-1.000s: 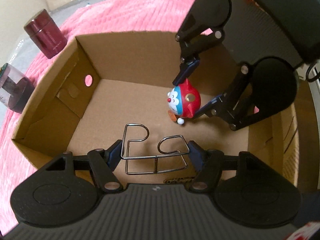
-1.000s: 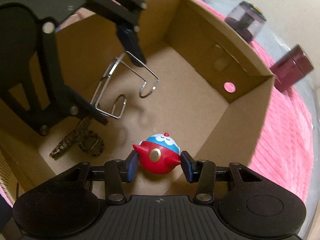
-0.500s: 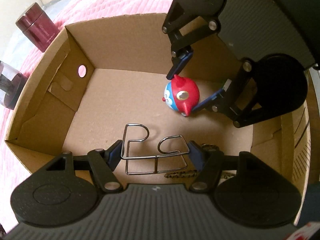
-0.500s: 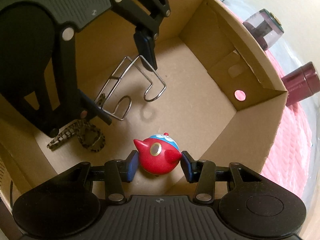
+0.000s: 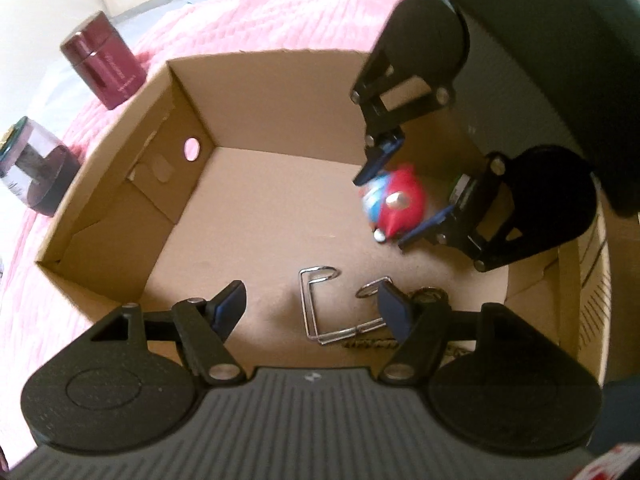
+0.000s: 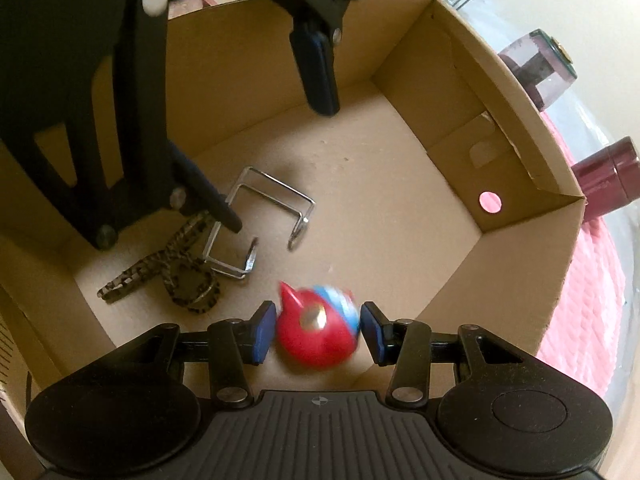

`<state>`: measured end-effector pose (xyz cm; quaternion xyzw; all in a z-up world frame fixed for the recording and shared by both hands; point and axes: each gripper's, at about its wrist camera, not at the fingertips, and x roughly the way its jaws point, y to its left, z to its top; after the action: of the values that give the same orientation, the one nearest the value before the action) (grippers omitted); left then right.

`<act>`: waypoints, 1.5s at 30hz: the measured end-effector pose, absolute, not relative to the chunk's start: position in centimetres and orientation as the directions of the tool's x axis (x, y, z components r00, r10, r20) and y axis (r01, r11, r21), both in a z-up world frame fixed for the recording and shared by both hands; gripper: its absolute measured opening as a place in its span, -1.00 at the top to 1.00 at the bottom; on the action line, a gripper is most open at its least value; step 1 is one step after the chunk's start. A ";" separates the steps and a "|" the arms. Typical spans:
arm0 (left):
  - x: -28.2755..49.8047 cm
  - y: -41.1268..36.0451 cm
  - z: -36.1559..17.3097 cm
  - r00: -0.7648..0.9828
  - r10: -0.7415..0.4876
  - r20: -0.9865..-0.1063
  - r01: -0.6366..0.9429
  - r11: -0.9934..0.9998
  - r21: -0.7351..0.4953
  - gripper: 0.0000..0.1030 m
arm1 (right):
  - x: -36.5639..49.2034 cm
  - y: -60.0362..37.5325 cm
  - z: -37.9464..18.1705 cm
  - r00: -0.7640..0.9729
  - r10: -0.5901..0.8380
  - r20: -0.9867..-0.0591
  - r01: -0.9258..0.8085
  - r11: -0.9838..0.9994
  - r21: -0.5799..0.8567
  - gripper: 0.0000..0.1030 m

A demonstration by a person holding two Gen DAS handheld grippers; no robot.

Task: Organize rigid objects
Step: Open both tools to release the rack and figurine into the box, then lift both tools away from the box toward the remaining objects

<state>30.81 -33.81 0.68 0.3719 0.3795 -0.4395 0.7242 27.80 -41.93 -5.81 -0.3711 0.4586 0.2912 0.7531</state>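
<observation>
Between the right gripper (image 6: 316, 332) pads sits the red-and-blue toy (image 6: 318, 330) — blurred, jaws seemingly just parted, grip uncertain. Beyond, the left gripper (image 5: 312, 312) gapes wide and empty; the wire holder (image 6: 260, 220) lies beneath on the cardboard box (image 6: 520, 280) floor, delivered.

The toy figure (image 6: 318, 330) between my right gripper's (image 6: 318, 332) pads is smeared by motion, so I can't read its face or tell whether the pads touch it. My left gripper's (image 5: 316, 308) right finger (image 5: 394, 312) covers one hook of the wire rack (image 5: 320, 308) and most of the patterned clip (image 5: 430, 294). At far left, a clear jar (image 5: 34, 172) runs off the frame.
</observation>
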 end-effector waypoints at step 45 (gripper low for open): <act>9.1 -3.9 6.4 0.819 -0.292 -0.494 0.309 0.950 -0.049 -0.53 | 7.6 -33.1 5.3 0.829 0.395 -0.397 -0.317 0.915 0.249 -0.10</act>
<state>9.12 -3.85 6.43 0.0168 0.2560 -0.1576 0.9536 7.58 -33.09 5.35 0.0865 0.2254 0.1869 0.9522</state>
